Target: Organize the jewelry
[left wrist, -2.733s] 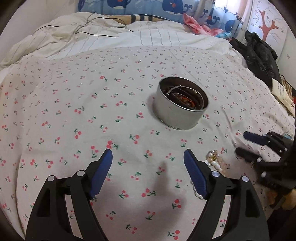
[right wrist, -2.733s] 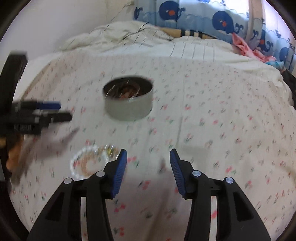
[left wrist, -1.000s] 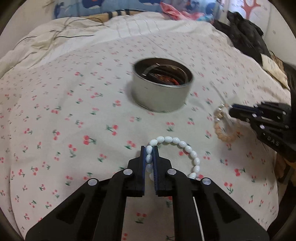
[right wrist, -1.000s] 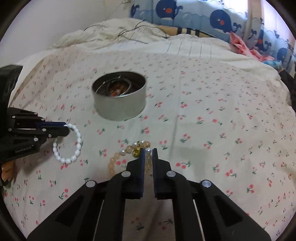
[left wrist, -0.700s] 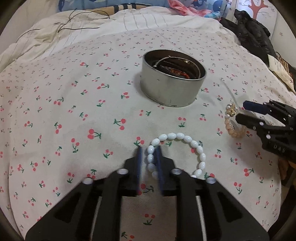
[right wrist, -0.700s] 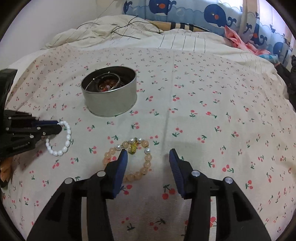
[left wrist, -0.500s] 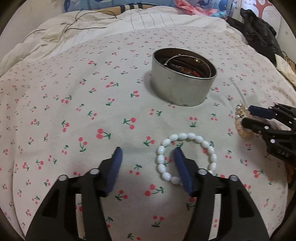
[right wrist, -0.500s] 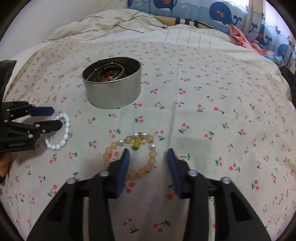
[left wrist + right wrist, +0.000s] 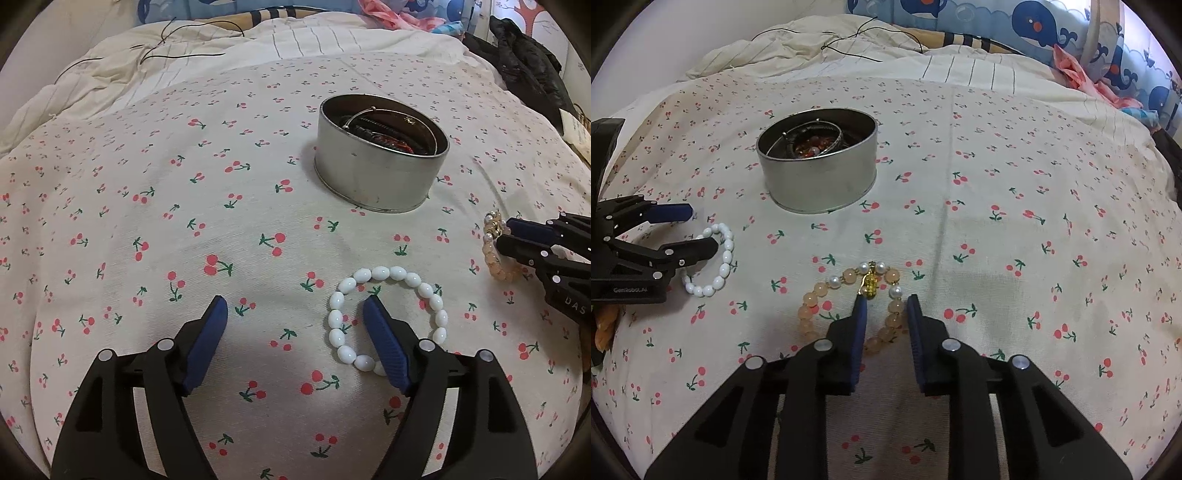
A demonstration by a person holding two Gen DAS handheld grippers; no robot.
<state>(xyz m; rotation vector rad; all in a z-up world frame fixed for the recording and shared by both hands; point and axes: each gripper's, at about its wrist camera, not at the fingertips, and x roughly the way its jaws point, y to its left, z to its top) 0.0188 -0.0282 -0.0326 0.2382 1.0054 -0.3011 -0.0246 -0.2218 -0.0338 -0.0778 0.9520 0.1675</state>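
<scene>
A white bead bracelet [image 9: 388, 275] lies flat on the cherry-print sheet [image 9: 184, 221]. My left gripper [image 9: 295, 306] stands over it with its jaws opening wide. Its right finger sits inside the ring, and the ring's left beads lie loose between the fingers. A peach bead bracelet [image 9: 816, 293] with a gold charm [image 9: 870, 282] lies under my right gripper [image 9: 886, 304]. Those jaws are closing, one strand of beads lies between them, and a gap still shows. Behind both stands a round metal tin [image 9: 369, 184] holding several bangles and beads.
A rumpled pale quilt [image 9: 184, 74] with a thin black cable [image 9: 177, 55] lies at the back of the bed. Dark clothing [image 9: 524, 66] is heaped at the right edge, and whale-print cloth [image 9: 1034, 22] runs along the far side.
A second ago each gripper was shut on its bracelet. Both have let go, and the bracelets now lie on the sheet. The left jaws have spread wide; the right jaws have narrowed again.
</scene>
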